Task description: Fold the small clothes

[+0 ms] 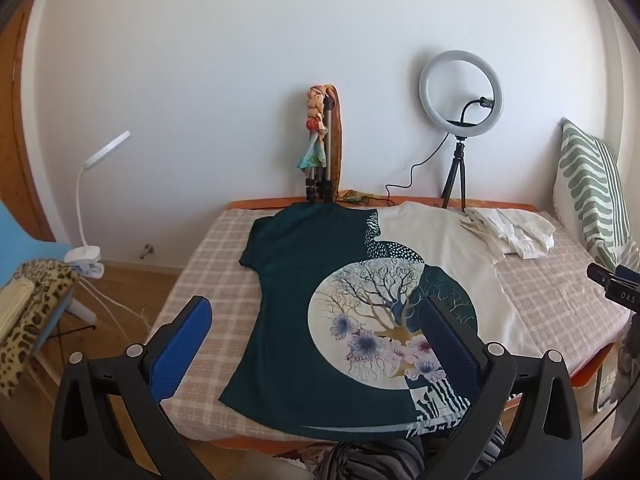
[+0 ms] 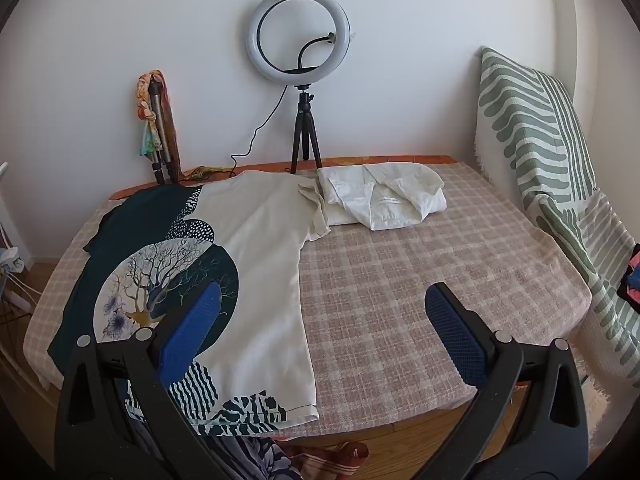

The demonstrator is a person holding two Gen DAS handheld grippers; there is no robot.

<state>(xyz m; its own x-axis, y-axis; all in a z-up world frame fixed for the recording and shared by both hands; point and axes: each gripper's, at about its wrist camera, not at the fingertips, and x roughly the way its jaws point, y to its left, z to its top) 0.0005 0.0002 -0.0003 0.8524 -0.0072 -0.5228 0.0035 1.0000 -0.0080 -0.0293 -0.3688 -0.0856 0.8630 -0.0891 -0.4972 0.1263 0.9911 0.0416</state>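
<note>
A T-shirt (image 1: 304, 280), half dark teal and half cream with a round tree-and-flowers print, lies spread flat on the checked table cover (image 1: 208, 276); it also shows in the right wrist view (image 2: 264, 248). My left gripper (image 1: 316, 320) is open and empty, above the shirt's lower hem. My right gripper (image 2: 324, 308) is open and empty, above the shirt's right edge and the bare cover (image 2: 420, 256). A folded white garment (image 2: 384, 196) lies at the back right of the table (image 1: 516, 232).
A ring light on a tripod (image 2: 300, 40) and a folded tripod with a scarf (image 1: 320, 144) stand against the back wall. A green-striped cushion (image 2: 532, 128) leans at the right. A desk lamp (image 1: 96, 184) and chair (image 1: 32, 280) stand at the left.
</note>
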